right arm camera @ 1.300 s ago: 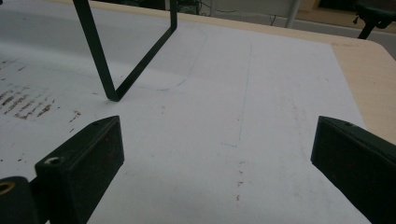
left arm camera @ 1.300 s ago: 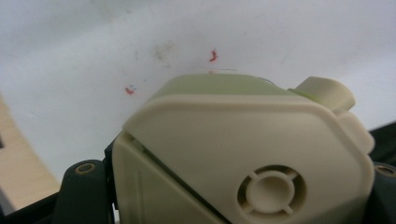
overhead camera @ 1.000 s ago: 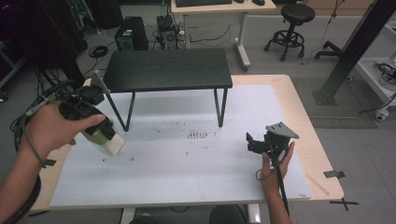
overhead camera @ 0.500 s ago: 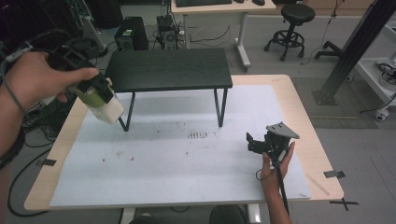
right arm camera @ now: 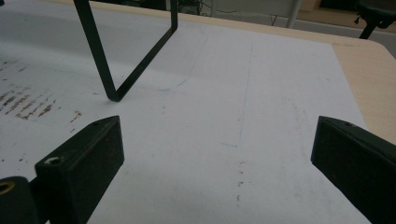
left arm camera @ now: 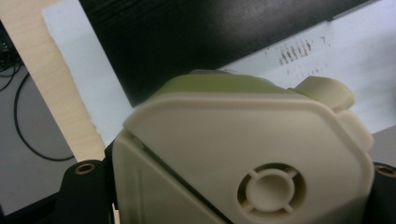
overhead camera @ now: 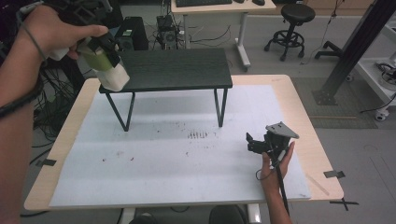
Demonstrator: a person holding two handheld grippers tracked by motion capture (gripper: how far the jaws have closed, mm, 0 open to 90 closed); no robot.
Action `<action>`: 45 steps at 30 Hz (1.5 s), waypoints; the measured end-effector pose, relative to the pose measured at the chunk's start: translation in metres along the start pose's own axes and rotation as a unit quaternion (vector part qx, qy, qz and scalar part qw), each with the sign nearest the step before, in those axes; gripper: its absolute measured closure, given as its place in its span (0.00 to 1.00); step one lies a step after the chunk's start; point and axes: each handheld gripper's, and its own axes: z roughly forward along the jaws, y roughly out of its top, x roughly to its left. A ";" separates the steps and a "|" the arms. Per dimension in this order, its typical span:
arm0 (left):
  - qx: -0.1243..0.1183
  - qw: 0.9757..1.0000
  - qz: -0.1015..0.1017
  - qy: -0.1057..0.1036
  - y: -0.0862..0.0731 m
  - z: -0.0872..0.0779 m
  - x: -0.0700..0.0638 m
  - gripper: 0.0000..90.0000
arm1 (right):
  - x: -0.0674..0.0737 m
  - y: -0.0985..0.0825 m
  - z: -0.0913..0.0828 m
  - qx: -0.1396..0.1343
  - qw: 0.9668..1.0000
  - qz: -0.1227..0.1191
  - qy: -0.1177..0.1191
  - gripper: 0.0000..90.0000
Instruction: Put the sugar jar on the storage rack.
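Note:
A cream and green lidded container [overhead camera: 111, 69] hangs in the air over the left end of a small black stand [overhead camera: 177, 69]. My left gripper [overhead camera: 105, 52] is shut on it, held by a hand coming from the upper left. In the left gripper view the container's cream lid [left arm camera: 243, 154], with a round vent, sits between the black jaws, and the stand's dark top [left arm camera: 196, 37] lies below. My right gripper [overhead camera: 259, 143] rests low at the right of the white sheet. Its jaws stand wide apart, and my right gripper [right arm camera: 217, 163] holds nothing.
A white sheet [overhead camera: 187, 163] with small dark marks covers the wooden table [overhead camera: 299, 107]. The stand's thin metal leg [right arm camera: 100, 60] rises just ahead of the right gripper. A stool [overhead camera: 292, 18], a desk and cables lie on the floor beyond the table.
The left hand has lifted the container up and away from the near left of the sheet, to above the stand's left end. The right hand has stayed put.

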 end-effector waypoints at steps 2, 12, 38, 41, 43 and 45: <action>-0.008 1.000 -0.011 -0.004 0.008 0.003 0.007 0.33 | 0.000 0.000 0.000 0.000 1.000 0.000 -0.001 0.03; 0.005 0.999 -0.038 0.001 0.036 0.024 0.023 0.33 | 0.000 0.000 0.001 0.003 1.000 0.001 -0.002 0.03; 0.040 0.998 -0.050 0.013 0.059 0.056 0.026 0.33 | -0.003 -0.001 0.001 0.005 1.000 0.011 -0.008 0.03; 0.038 0.998 -0.049 0.012 0.058 0.056 0.026 0.33 | -0.003 -0.001 0.001 0.005 1.000 0.011 -0.008 0.03; 0.038 0.998 -0.049 0.013 0.058 0.056 0.026 0.33 | -0.003 -0.001 0.002 0.005 1.000 0.010 -0.008 0.03; 0.037 0.998 -0.049 0.013 0.058 0.056 0.026 0.33 | -0.002 -0.001 0.002 0.006 1.000 0.009 -0.008 0.03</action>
